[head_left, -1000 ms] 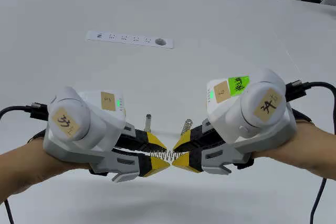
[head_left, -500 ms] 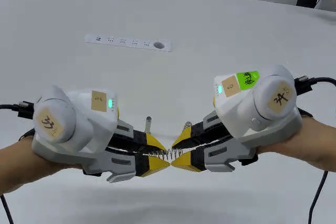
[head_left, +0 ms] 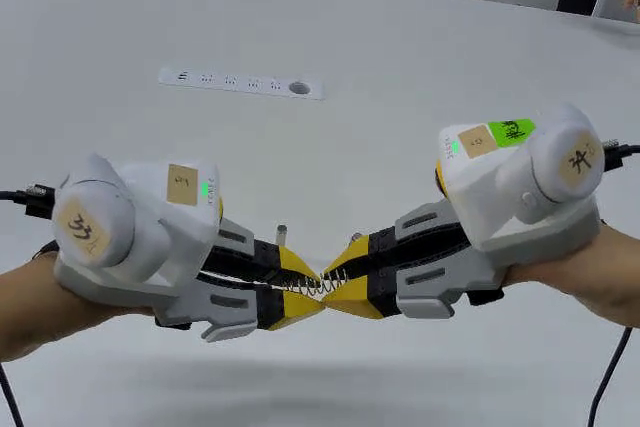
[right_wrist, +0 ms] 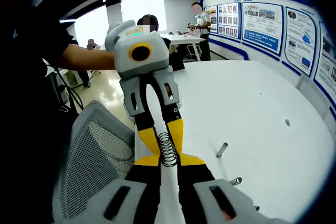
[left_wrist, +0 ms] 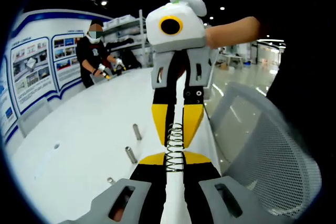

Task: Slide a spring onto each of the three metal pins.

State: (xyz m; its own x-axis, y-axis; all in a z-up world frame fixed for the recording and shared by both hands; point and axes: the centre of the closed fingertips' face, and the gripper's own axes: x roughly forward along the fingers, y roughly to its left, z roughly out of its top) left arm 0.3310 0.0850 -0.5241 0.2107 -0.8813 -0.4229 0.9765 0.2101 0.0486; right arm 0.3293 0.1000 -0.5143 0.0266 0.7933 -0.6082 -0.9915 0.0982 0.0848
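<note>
A small steel spring (head_left: 318,285) lies level between my two grippers just above the white table. My left gripper (head_left: 303,293) is shut on its left end, and my right gripper (head_left: 337,288) is shut on its right end, yellow tips almost touching. In the left gripper view the spring (left_wrist: 174,150) runs from my left gripper (left_wrist: 175,161) up into the right gripper (left_wrist: 176,129). A bare metal pin (head_left: 282,235) stands upright just behind the tips. Two pins (left_wrist: 137,131) (left_wrist: 130,154) stand to the left in that view. In the right gripper view the spring (right_wrist: 167,148) and two pins (right_wrist: 222,150) (right_wrist: 234,181) show.
A white power strip (head_left: 240,82) lies farther back on the table (head_left: 420,67). A grey mesh chair back (left_wrist: 262,145) stands beside the table edge. People stand at another bench (right_wrist: 181,38) in the background.
The right gripper's jaws, apart half a second ago, have closed on the spring's right end. The right gripper has tilted so its body sits higher. The left gripper has kept its hold.
</note>
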